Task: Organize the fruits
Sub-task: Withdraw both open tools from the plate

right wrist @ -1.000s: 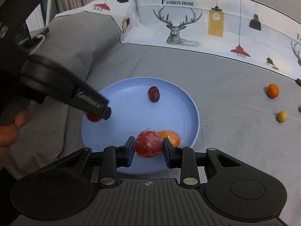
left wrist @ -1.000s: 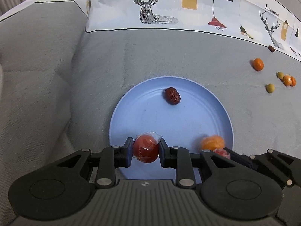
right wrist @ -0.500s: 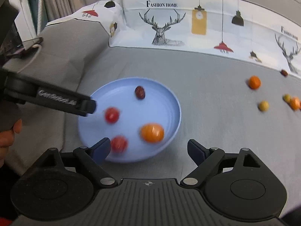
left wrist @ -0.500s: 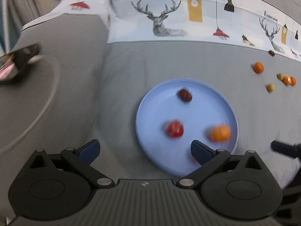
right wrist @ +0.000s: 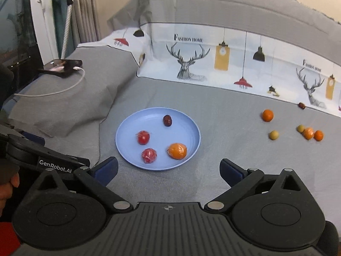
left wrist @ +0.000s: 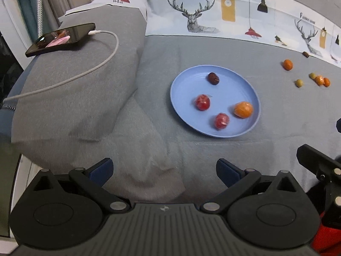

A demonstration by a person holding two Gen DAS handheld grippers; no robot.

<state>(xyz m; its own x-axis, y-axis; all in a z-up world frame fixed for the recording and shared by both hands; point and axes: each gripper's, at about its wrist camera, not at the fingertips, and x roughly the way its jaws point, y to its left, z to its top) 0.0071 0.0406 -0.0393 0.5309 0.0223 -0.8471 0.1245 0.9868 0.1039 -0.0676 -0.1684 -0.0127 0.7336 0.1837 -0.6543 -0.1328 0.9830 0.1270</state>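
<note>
Both red fruits [left wrist: 202, 102] were dropped on the plate [right wrist: 127, 125] ahead of the wide-open, empty left tongs [left wrist: 164, 170] and right tongs [right wrist: 169, 168], where they could be rolled off by the soft bed [right wrist: 223, 117].

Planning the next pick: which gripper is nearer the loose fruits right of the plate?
Right gripper: the loose fruits lie ahead to its right. Left gripper sits farther, beyond the plate.

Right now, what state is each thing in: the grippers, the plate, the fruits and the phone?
left gripper: open, empty
right gripper: open, empty
blue plate: holds four fruits
two wrapped red fruits: on plate, apart
wrapped orange: on plate
loose fruits: on bedspread, outside plate
phone: plugged in, screen lit
</note>
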